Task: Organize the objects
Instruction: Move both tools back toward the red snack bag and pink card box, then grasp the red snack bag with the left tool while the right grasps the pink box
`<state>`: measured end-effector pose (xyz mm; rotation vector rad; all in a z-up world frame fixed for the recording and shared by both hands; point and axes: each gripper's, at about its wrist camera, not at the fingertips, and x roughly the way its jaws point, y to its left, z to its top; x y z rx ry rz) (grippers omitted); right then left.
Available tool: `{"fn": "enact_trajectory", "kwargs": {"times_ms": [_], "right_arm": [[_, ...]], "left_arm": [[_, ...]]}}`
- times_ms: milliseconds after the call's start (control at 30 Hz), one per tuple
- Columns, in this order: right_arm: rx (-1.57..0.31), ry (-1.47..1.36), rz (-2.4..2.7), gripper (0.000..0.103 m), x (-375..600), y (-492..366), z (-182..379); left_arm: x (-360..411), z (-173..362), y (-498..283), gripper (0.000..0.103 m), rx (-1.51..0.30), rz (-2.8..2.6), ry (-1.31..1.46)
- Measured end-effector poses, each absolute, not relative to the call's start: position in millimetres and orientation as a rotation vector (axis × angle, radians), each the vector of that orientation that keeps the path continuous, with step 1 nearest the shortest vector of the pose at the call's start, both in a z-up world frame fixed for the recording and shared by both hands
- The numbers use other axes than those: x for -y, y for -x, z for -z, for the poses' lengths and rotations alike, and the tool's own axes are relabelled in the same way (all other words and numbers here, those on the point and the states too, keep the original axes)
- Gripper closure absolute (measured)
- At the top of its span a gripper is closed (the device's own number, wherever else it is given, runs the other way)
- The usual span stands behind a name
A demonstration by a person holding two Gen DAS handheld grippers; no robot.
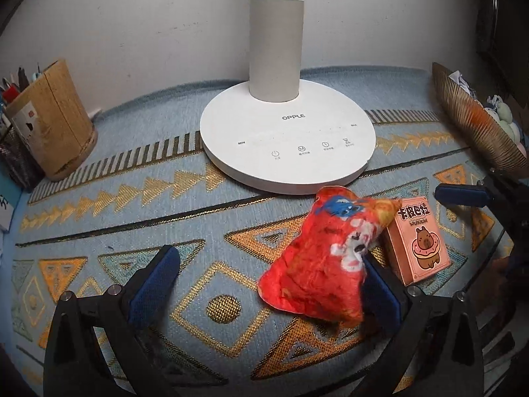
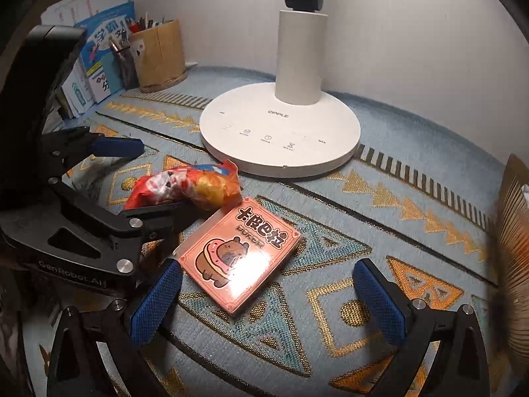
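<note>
- The worktop (image 1: 99, 218) lies bare to the left; the wall runs along its back edge.
- A lamp base (image 1: 287, 139) stands behind; a pen holder (image 1: 53, 122) sits far left and a ribbed bowl (image 1: 476, 122) far right.
- The left tool (image 1: 274, 284) is spread wide, the red plush pouch (image 1: 317, 254) against its right finger.
- The right tool (image 2: 267, 291) gapes open around the pink card box (image 2: 238, 251), which is touching the pouch.
</note>
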<state>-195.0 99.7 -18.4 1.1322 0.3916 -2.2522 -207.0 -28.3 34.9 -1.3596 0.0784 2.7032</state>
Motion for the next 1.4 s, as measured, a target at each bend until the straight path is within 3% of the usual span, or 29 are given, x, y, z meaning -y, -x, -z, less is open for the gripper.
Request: {"fn": "enact_trajectory", "kwargs": {"times_ms": [700, 733, 767, 800, 867, 1100, 1400], "right_arm": [[-0.393, -1.135, 2.251, 0.0, -98, 198, 17], [-0.392, -1.131, 2.248, 0.008, -97, 198, 17], [-0.389, -1.106, 2.237, 0.038, -97, 195, 15], [-0.386, -1.066, 2.238, 0.038, -96, 190, 11], [-0.36, -1.068, 2.232, 0.038, -97, 187, 10], [-0.193, -1.005, 2.22, 0.039, -120, 186, -2], [-0.187, -0.988, 2.23, 0.038, -118, 181, -2]], "left_arm": [[28, -36, 205, 0.0, -0.079, -2.705, 1.363], [29, -36, 205, 0.0, -0.078, -2.704, 1.363], [29, -37, 206, 0.007, -0.065, -2.701, 1.357], [27, -41, 203, 0.017, -0.051, -2.681, 1.316], [19, -47, 195, 0.064, -0.056, -2.608, 1.231], [12, -55, 187, 0.075, -0.015, -2.644, 1.178], [30, -61, 182, 0.081, 0.168, -2.64, 1.076]]}}
